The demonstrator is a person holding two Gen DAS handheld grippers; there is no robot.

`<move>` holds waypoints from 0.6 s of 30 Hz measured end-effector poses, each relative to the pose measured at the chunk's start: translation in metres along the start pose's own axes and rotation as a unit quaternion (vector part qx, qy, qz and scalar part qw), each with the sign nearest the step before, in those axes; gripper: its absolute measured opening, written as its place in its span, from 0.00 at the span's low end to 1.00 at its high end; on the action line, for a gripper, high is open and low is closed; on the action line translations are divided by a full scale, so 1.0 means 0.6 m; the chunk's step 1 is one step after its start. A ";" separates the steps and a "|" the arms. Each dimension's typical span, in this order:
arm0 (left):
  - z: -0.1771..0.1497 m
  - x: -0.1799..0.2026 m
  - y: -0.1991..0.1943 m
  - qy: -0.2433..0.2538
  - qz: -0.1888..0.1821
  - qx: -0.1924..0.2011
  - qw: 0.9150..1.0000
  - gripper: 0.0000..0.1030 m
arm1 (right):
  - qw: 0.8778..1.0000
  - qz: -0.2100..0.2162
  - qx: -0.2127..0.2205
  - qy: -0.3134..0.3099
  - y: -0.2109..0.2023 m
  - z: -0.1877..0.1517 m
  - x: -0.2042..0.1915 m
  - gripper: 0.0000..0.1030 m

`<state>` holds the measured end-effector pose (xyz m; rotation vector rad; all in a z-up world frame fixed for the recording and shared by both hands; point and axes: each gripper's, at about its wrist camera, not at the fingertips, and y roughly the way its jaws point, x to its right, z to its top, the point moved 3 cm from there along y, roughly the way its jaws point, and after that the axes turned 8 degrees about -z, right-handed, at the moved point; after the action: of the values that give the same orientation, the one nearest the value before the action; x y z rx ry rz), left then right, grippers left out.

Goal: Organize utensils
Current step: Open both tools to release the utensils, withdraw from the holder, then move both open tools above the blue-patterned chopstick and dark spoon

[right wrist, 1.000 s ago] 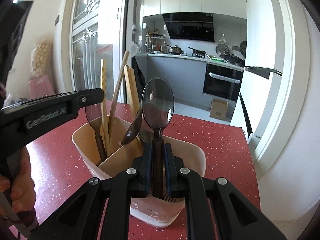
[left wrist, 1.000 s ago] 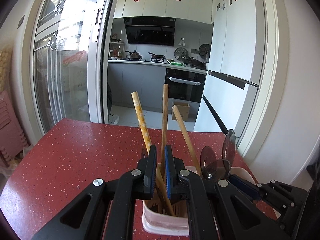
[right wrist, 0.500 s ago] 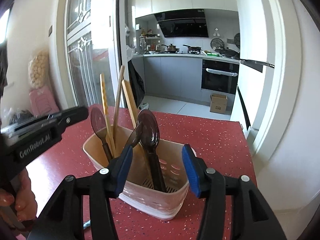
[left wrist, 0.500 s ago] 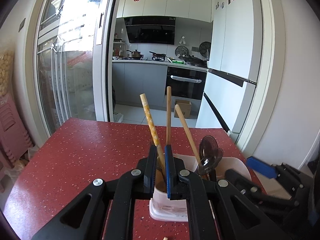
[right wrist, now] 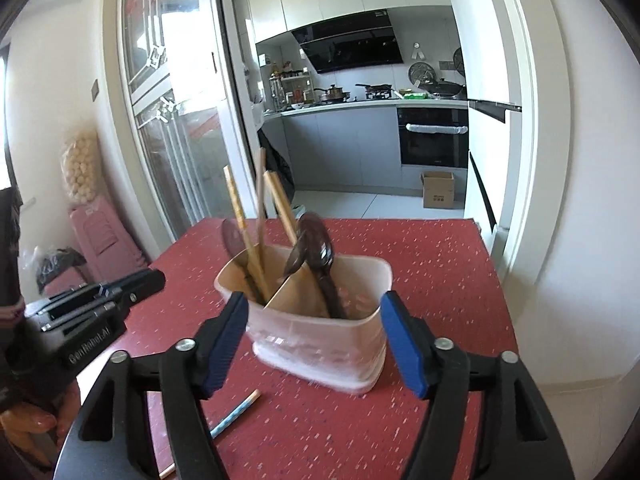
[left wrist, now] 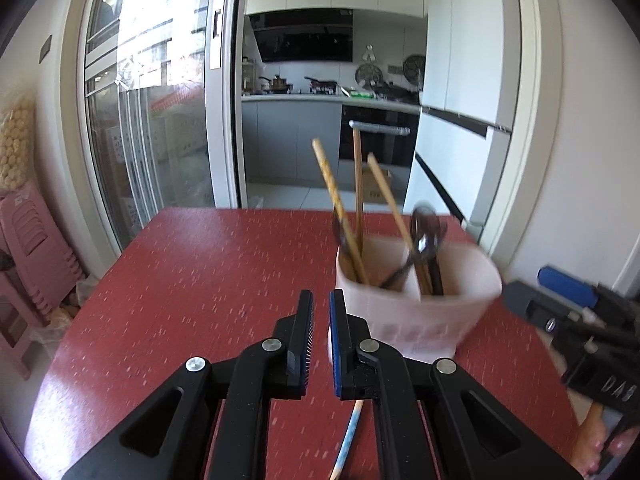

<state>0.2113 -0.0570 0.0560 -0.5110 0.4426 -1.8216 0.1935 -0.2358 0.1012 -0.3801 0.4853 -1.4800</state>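
Utensils stand in a pale plastic holder [right wrist: 320, 336] just ahead of the right gripper [right wrist: 316, 340], their long axes near upright. Three wooden chopsticks [right wrist: 244, 236] lean out of the compartment toward the left jaw, tips fanned upward and a little apart. Two dark spoons [right wrist: 320, 248] rest bowl-up in the compartment toward the right jaw; a third dark spoon [right wrist: 232, 236] stands among the chopsticks. One more chopstick [right wrist: 236, 414], blue along part of its length, lies flat on the table below the left jaw, pointing diagonally toward the holder.

The right gripper's jaws are spreading wide, one on each side of the holder without pressing on it, and grasp nothing. The left gripper [left wrist: 320, 320] has its jaws nearly together with only a thin gap and nothing between them; the holder sits just ahead and to the right of its right jaw.

The table [left wrist: 200, 272] is red with pale speckles. Past it, a sliding glass door [left wrist: 152, 120] opens onto a kitchen with grey cabinets, an oven [right wrist: 434, 136] and a white fridge [left wrist: 464, 120].
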 end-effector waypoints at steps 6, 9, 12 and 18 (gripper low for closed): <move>-0.071 -0.015 -0.016 -0.006 0.006 -0.046 0.999 0.36 | 0.999 0.009 -0.047 0.015 -0.013 -0.049 -0.007 0.76; -0.106 -0.024 -0.020 -0.013 0.012 -0.070 0.997 0.36 | 0.996 0.014 -0.078 0.030 -0.010 -0.077 -0.004 0.76; -0.138 -0.033 -0.033 -0.021 0.016 -0.083 0.996 0.36 | 0.993 0.011 -0.109 0.047 -0.010 -0.106 0.000 0.76; -0.207 -0.051 -0.056 -0.034 0.017 -0.110 0.993 0.36 | 0.986 0.014 -0.156 0.064 -0.012 -0.162 0.002 0.76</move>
<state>0.1249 -0.0124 -0.0332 -0.7101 0.6063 -1.7258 0.1360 -0.2326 0.0228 -0.5233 0.8280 -1.4081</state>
